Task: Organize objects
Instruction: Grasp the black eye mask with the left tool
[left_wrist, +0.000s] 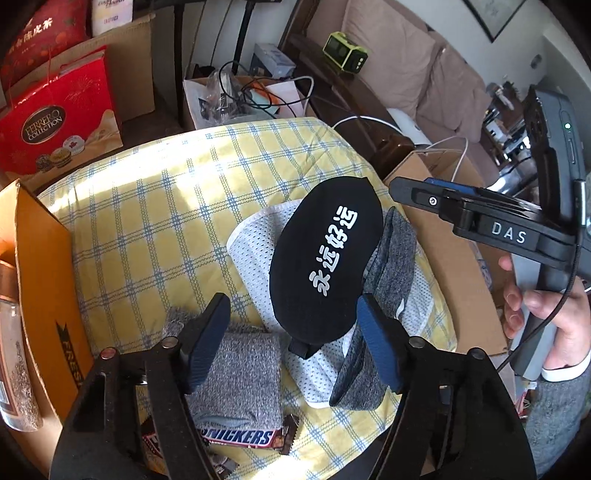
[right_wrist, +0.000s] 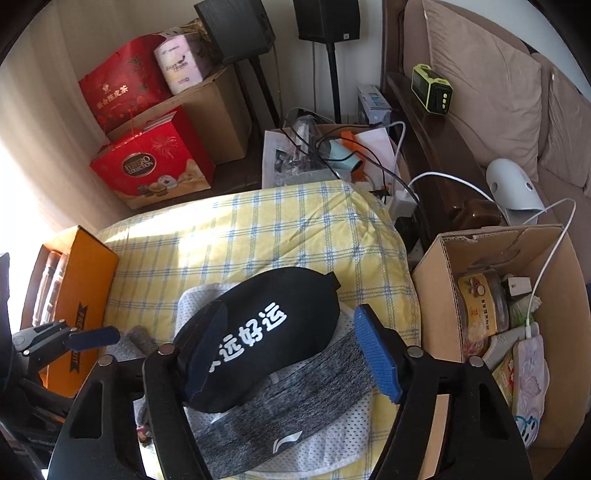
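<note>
Two hand-held grippers hover over a small pile of soft things on a tabletop (left_wrist: 147, 206) covered with a quilted yellow cloth checked in blue and white.

On top of the pile lies a black eye mask (left_wrist: 325, 251), a smooth padded oval printed with white Chinese characters. It rests on a white mesh cloth (left_wrist: 251, 243), thin and full of tiny holes. A grey knitted band (right_wrist: 295, 391) with a small white logo lies across the mesh, partly under the mask. Nearer the left wrist camera sits a folded grey knitted piece (left_wrist: 240, 380), and just beside it a brown wrapped chocolate bar (left_wrist: 243, 437).

The left hand-held gripper (left_wrist: 291, 343) points steeply down, its jaws apart around the near end of the mask, with nothing pressed between them. The right hand-held gripper (right_wrist: 291, 354) also has its jaws apart, framing the mask and the grey band without clamping either. In the left wrist view a hand (left_wrist: 546, 314) holds the right tool's handle.

An orange box (right_wrist: 85, 291) stands at the left edge of the tabletop; an open cardboard box (right_wrist: 443, 280) of odds and ends stands at the right.

The step seems to be the approach to a first pick-up, probably the mask. The next move likely calls for lowering until the pads bracket its soft edge, then closing gently.
</note>
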